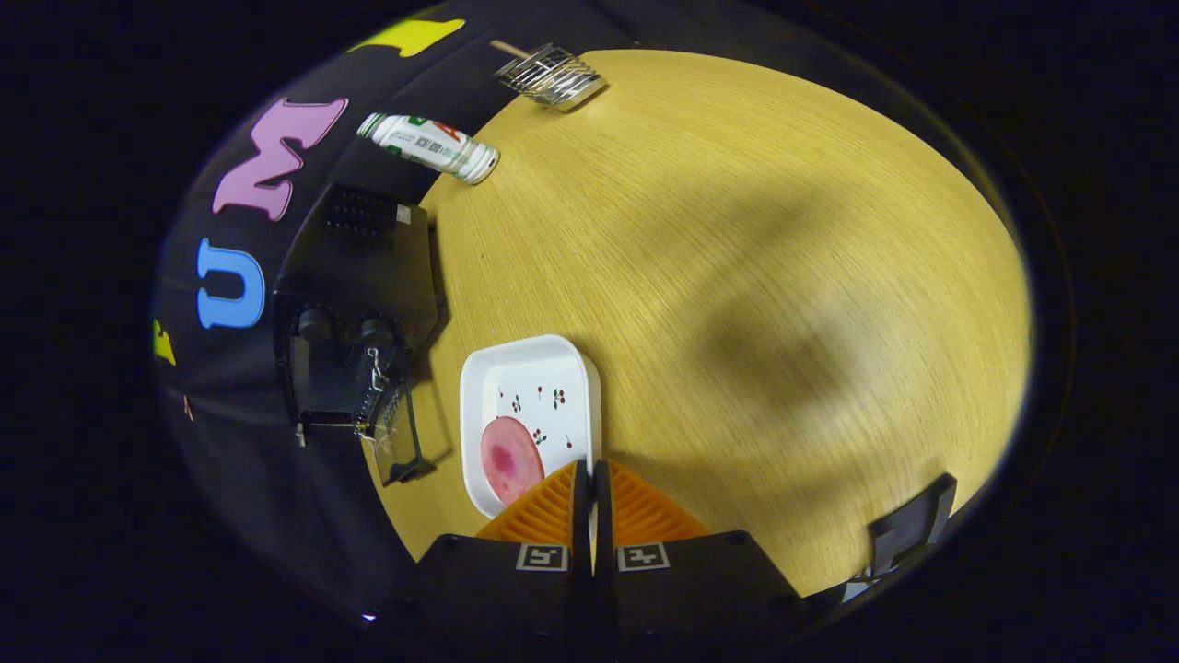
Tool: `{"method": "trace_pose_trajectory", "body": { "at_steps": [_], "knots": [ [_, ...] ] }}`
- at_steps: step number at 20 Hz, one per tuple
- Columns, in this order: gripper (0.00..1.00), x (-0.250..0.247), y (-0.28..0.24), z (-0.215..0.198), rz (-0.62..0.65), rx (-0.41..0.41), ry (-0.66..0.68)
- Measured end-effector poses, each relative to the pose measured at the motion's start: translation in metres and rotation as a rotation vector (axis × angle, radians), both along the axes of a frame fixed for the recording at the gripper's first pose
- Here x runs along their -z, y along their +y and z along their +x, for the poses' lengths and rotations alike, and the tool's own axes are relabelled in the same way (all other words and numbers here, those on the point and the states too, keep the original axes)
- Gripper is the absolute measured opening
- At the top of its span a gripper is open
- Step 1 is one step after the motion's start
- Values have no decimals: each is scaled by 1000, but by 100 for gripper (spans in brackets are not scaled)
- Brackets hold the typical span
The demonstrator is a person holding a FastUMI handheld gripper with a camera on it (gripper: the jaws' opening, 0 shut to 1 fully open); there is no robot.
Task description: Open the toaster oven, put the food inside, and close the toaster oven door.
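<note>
From the gripper view, looking down along the tool, the gripper has its two fingers drawn together with only a sliver of gap between them and nothing caught there — it carries nothing. Just ahead of the fingertips sits a white plate with small printed sprigs, and on its near side lies the food, a flat pinkish slice close beside the left finger. Beyond the plate and off to the left stands the black toaster oven against the booth wall, two knobs on its face; its glass door appears to hang dropped open toward the wooden table, so I'd judge the opening step done and the food next. To do that well, the fingers need to part first — they are too tight to take anything now — then come down astride the slice or the plate rim, squarely, since a thin slice lying flat gives little to bite on. Taking the plate by its rim may be the steadier choice. Farther back lie a white bottle on its side and a wire rack, both well apart from the work.
</note>
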State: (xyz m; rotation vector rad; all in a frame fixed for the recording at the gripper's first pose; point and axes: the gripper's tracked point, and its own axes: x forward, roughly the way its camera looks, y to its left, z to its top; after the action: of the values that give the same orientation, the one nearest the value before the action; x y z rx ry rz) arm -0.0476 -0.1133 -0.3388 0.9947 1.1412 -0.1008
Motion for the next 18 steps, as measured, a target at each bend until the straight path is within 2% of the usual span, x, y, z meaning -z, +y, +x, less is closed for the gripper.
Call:
{"method": "trace_pose_trajectory", "body": {
  "at_steps": [3,10,14,18],
  "knots": [
    [5,-3,-4,-17,62,94,3],
    [5,-41,-10,-46,150,238,-67],
    [5,-77,6,-58,173,266,-121],
    [5,-110,45,-43,191,245,-178]
  ]
}}
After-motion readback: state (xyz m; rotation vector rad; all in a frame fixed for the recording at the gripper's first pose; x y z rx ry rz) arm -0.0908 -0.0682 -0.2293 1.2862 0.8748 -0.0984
